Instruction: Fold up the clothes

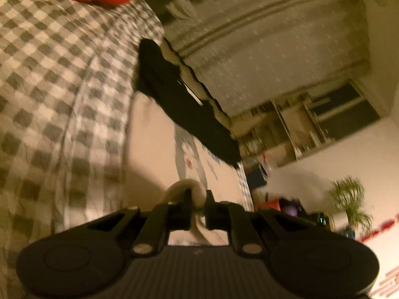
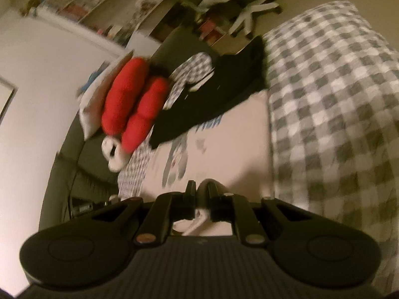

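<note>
- The left gripper (image 1: 198, 195) has its fingers drawn close together, clamped on a rolled edge of the cream garment (image 1: 154, 134), which bulges up between and just above the fingertips.
- The right gripper (image 2: 199, 189) is likewise pinched tight on an edge of the same cream garment (image 2: 232, 134); a curl of fabric shows between its fingers and a white strip hangs below them.
- From both grips the garment stretches away forward, spread flat, with a grey-blue printed graphic (image 2: 178, 159) on its face (too blurred to read).
- A black garment (image 1: 182, 99) lies across the far end of the cream one, overlapping it.
- A grey-and-white checked duvet (image 1: 54, 79) sits beside the cream garment, on the left in the left wrist view and on the right in the right wrist view.
- Red plush shapes (image 2: 134, 107) rest beyond the black garment, next to a white pillow (image 2: 93, 107).
- Farther off, shelves (image 1: 286, 129) and a green plant (image 1: 351, 199) stand against the wall (both views are motion-blurred).
</note>
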A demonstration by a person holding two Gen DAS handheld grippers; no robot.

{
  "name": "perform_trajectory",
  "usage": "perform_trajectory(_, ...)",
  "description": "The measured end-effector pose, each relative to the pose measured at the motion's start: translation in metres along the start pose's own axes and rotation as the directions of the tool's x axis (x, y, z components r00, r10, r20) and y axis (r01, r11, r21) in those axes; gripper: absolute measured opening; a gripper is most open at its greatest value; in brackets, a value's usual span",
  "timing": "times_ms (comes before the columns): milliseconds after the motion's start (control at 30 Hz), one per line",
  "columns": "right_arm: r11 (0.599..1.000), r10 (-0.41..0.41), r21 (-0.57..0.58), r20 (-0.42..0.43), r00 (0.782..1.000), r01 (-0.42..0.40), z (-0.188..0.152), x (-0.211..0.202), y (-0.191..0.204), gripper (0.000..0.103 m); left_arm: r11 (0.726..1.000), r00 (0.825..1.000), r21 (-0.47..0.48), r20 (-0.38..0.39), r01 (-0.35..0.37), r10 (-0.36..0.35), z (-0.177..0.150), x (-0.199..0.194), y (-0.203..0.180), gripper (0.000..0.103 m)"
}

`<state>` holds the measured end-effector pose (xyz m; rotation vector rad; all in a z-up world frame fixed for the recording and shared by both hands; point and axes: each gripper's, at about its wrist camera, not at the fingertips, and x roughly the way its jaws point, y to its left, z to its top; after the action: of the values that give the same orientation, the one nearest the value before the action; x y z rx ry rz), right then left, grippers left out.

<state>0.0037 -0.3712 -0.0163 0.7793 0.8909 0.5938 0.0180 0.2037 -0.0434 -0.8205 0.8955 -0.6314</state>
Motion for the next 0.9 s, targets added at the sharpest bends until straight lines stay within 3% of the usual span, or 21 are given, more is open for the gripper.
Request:
perform_trajectory(367,0.978,-0.123,0.181,0.104,0.987,0.103,0.037,0.019,-0.027,0.007,0.989,0.993,-0.114,0.058,-0.093,0.100,0.038,0.033,0.011,0.009)
perform_trajectory(467,0.967,-0.167,0.210,0.097,0.981,0.143,0.042,0.025,-0.033,0.007,0.976,0.986,-0.153,0.038,-0.156,0.163,0.046,0.045,0.014,0.009)
perform_trajectory(533,0.959,-0.195,0.227,0.090,0.977,0.171,0.046,0.030,-0.036,0.016,0.965,0.979,-0.176,0.025,-0.196,0.203,0.049,0.050,0.015,0.009)
perform_trajectory(600,0.958,-0.216,0.210,0.086,0.973,0.195,0.046,0.032,-0.033,0.017,0.959,0.977,-0.201,0.038,-0.200,0.211,0.050,0.049,0.015,0.009)
perform_trajectory(700,0.960,-0.242,0.162,0.074,0.968,0.227,0.047,0.033,-0.025,0.017,0.958,0.974,-0.198,0.052,-0.208,0.222,0.052,0.044,0.008,0.015)
perform_trajectory(833,0.962,-0.267,0.075,0.072,0.961,0.261,0.049,0.039,-0.007,0.017,0.958,0.966,-0.191,0.103,-0.216,0.238,0.059,0.031,-0.005,0.033)
perform_trajectory(900,0.962,-0.274,0.033,0.072,0.959,0.272,0.049,0.043,0.002,0.019,0.956,0.953,-0.160,0.138,-0.246,0.269,0.056,0.026,-0.011,0.038)
